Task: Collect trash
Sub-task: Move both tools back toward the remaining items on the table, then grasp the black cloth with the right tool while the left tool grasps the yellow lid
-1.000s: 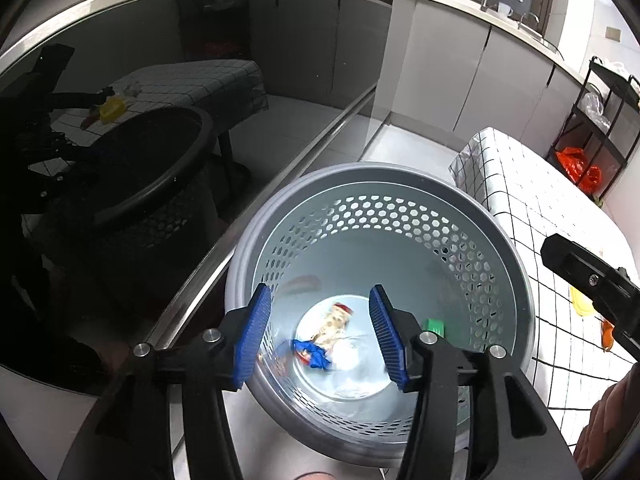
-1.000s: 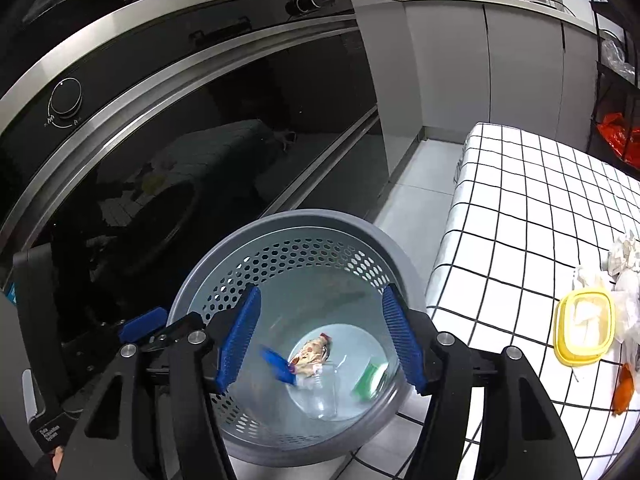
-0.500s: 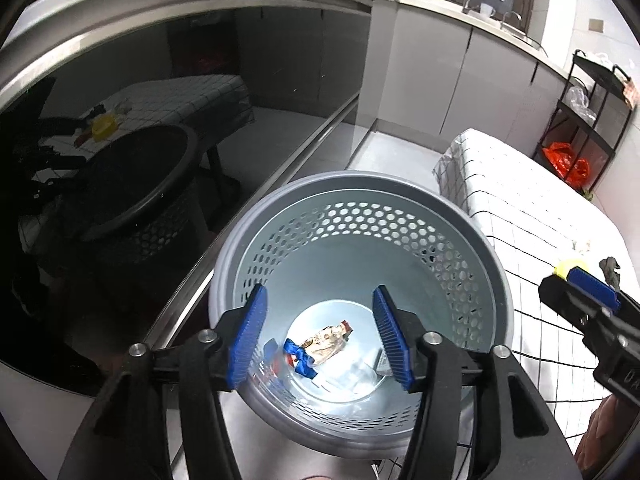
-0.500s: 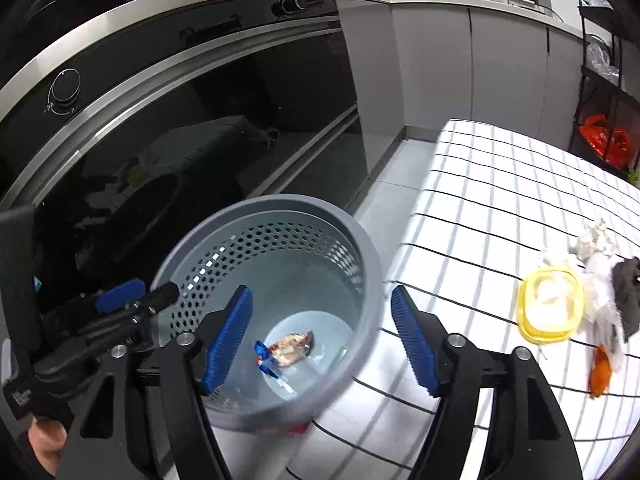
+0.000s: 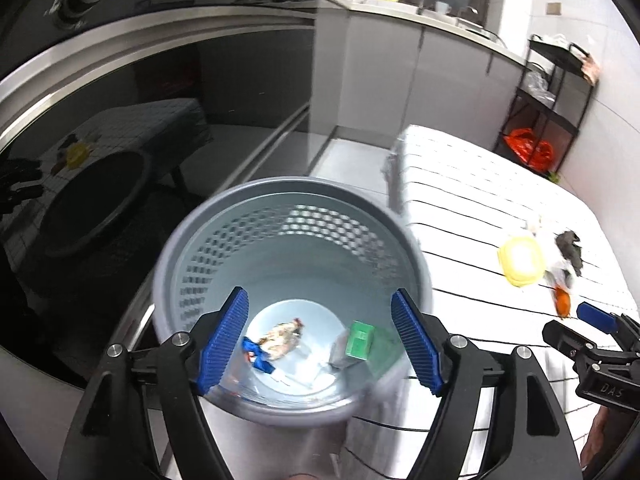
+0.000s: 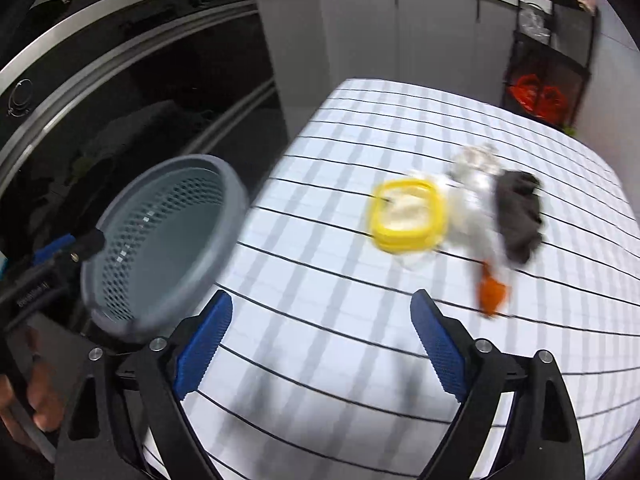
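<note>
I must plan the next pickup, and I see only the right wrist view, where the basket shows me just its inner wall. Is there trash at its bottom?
Observer: Yes. The left wrist view looks straight into the basket, and a green box lies on its floor.
Operator: Only that one piece?
Observer: No. A crumpled wrapper lies beside the box, with a blue scrap at its end.
Operator: Does the left tool carry anything?
Observer: No. The left tool is above the basket, its jaws are opening, and nothing is between them.
</note>
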Available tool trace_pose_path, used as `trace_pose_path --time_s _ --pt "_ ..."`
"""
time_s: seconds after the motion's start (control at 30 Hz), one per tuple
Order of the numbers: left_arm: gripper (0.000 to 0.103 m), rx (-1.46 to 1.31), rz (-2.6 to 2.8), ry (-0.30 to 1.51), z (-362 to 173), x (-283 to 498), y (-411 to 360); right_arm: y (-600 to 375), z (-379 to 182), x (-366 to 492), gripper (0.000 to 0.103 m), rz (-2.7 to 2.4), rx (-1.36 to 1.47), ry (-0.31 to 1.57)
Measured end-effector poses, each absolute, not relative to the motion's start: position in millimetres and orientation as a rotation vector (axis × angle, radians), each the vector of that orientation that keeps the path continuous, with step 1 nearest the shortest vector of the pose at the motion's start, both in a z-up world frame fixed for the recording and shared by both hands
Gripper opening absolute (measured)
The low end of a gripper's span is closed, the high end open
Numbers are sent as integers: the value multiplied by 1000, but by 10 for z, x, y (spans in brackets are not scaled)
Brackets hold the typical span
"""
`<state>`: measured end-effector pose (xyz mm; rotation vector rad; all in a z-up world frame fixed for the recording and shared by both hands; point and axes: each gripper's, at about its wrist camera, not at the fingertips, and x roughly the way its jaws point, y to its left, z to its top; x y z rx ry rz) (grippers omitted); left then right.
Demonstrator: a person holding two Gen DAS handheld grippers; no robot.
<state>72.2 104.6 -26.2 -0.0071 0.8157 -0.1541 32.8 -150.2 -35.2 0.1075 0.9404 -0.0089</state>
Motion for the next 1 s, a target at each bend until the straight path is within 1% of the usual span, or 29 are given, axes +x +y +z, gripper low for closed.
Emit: trace_pose_path --time_s 0.2,0.33,0.47,0.53,0.77,0.87,1.0 --pt "74 20 -233 814 -245 555 570 -1985 -359 44 88 -37 174 961" --pt "75 40 -274 799 -196 491 235 -2266 -244 -111 88 -66 158 866" --pt "80 79 -299 781 -150 514 -133 -2597 -157 -145 88 -142 154 829" --pt "82 85 -306 771 -129 557 -313 -2737 -115 -105 88 -157 163 822" --pt "82 50 -299 754 -101 880 -862 -3025 -78 180 88 -203 198 773" --pt "82 34 -301 761 -142 992 -962 -3075 -171 364 88 -188 216 766" --pt "82 70 -269 766 -246 1128 -982 -3136 -386 559 88 -165 234 810"
